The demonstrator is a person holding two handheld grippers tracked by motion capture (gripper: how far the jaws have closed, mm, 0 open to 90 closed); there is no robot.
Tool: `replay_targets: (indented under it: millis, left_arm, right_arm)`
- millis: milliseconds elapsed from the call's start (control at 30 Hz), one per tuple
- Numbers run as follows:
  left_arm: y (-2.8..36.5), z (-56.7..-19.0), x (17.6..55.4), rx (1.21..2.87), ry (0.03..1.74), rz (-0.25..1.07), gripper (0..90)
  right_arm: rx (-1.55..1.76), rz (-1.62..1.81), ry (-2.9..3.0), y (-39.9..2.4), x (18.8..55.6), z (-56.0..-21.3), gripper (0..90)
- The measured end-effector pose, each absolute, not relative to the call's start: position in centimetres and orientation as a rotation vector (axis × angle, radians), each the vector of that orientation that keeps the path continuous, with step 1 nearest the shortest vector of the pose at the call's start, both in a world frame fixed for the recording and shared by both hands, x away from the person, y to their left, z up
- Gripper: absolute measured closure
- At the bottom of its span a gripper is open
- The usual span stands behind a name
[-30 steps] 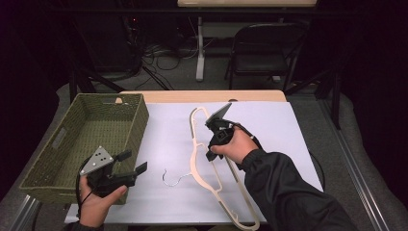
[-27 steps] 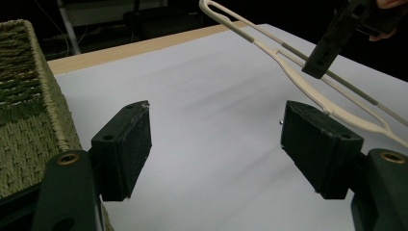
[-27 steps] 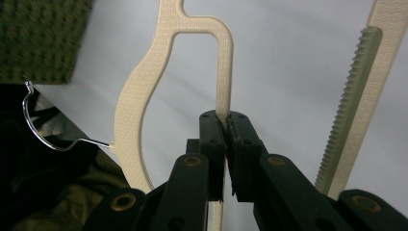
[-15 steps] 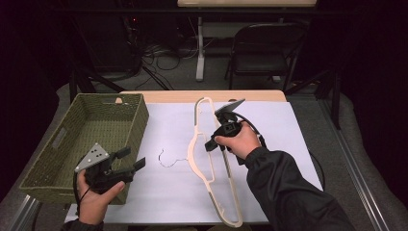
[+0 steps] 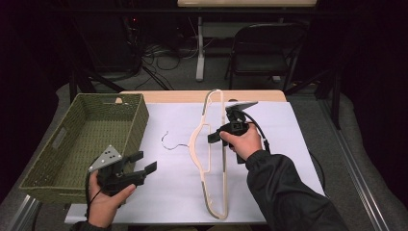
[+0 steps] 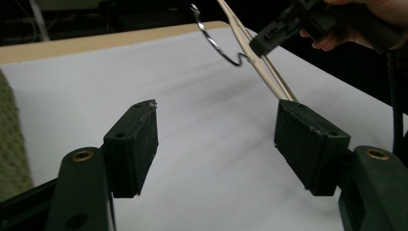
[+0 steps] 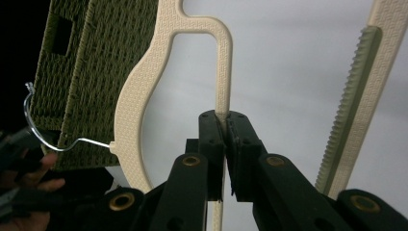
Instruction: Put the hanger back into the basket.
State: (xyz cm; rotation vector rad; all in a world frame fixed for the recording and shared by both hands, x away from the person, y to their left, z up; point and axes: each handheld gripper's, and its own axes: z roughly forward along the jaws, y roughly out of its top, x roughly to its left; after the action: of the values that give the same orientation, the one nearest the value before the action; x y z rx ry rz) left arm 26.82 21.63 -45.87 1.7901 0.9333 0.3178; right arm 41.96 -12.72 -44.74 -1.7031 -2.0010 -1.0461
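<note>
Right gripper (image 5: 230, 129) pinching the hanger (image 5: 208, 159) on its thin inner bar, jaws pressed tight on the plastic in the right gripper view (image 7: 225, 144). Hanger (image 7: 144, 96) raised over the white sheet (image 5: 288, 144) on the bench (image 5: 192, 96), wire hook (image 5: 171, 142) toward the basket (image 5: 57, 159). Toothed bar (image 7: 356, 96) plain in the right gripper view, lost from above. Left gripper (image 5: 137, 168) near the basket's corner, spread but just been closing a little, nothing between the pads (image 6: 134, 144). Left gripper view catching hook (image 6: 216, 43) and right gripper (image 6: 279, 31) beyond.
</note>
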Motion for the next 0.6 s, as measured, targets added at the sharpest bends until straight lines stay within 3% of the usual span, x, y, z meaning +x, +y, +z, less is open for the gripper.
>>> replay_targets:
  millis: [600]
  left_arm:
    - [15.8,-48.8,28.0,1.77,0.928,0.156,44.2]
  right_arm:
    - [-1.697,-1.116,-1.987,-12.2,41.7,-44.8,86.4]
